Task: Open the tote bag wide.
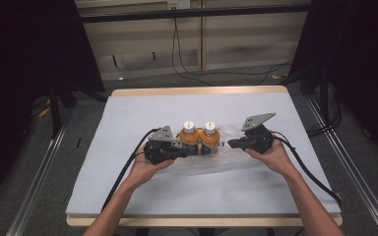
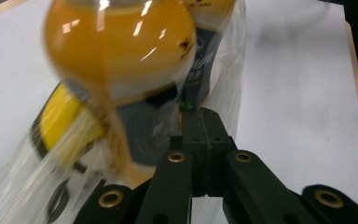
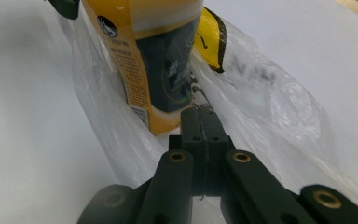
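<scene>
- Currently, two orange bottles (image 1: 198,137) with white caps stand upright side by side inside a clear plastic bag (image 1: 226,164), near the centre of the bench (image 1: 128,118), which is covered by a pale sheet.
- Left gripper (image 1: 189,151): located at 9 o'clock of the bottles. In the left gripper view its fingers (image 2: 205,135) are pressed together, pinching bag film at the base of the near bottle (image 2: 121,51).
- Right gripper (image 1: 232,144): located at 3 o'clock of the bottles. In the right gripper view its fingers (image 3: 204,135) are pressed together on a fold of the bag (image 3: 261,93), just beside the bottle's label (image 3: 158,70).
- Count: two bottles, one bag, two grippers, one bench.
- Risk 1: the film is thin. Pulling the two pinch points apart, toward 9 and 3 o'clock, may tear the bag or let it slip from the fingers.
- Risk 2: the bottles are tall and stand close together. A sideways tug on the film at their bases may tip one against the other, toppling both.
- Risk 3: lifting by the film alone may let the bottles slide toward the bag's open end; which end is open cannot be told.
- Risk 4: uneven pull, one hand ahead of the other, may drag the bag and the cover sheet across the bench.
</scene>
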### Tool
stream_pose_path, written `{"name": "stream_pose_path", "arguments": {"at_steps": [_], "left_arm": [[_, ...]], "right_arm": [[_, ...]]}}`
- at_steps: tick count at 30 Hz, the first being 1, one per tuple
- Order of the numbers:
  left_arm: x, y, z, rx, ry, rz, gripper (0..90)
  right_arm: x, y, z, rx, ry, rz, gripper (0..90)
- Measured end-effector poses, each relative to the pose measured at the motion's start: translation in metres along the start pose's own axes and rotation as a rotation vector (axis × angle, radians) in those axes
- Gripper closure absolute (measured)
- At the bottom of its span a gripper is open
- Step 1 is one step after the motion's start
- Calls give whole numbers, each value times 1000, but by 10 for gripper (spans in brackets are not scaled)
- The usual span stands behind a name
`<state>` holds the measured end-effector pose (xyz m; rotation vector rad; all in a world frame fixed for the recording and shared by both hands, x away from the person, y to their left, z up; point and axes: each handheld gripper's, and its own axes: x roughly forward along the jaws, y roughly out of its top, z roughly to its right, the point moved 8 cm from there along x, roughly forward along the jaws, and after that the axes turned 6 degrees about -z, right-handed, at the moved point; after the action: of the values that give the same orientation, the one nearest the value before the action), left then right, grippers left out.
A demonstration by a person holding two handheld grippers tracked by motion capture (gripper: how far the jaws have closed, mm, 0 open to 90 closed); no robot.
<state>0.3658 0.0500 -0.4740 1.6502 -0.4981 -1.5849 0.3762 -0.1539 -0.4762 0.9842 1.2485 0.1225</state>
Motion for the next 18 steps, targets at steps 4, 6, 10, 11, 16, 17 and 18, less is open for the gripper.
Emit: {"name": "stream_pose_path", "arguments": {"at_steps": [4,6,10,11,16,17,18], "left_arm": [[11,6,9,28,-9,-4,900],[16,8,11,34,-2,2,900],[21,11,10,32,5,2,900],[22,11,8,35,27,-6,900],[31,6,5,36,48,-41,900],[34,5,5,45,57,-43,900],[35,5,6,38,54,-41,900]], "right_arm": [[7,4,-3,-4,2,-12,900],[11,4,-2,-13,-1,-25,900],[18,8,-2,-14,11,-30,900],[19,9,-1,-10,10,-29,900],[28,16,8,4,8,-29,900],[30,17,11,9,1,-29,900],[32,18,12,18,11,-18,900]]}}
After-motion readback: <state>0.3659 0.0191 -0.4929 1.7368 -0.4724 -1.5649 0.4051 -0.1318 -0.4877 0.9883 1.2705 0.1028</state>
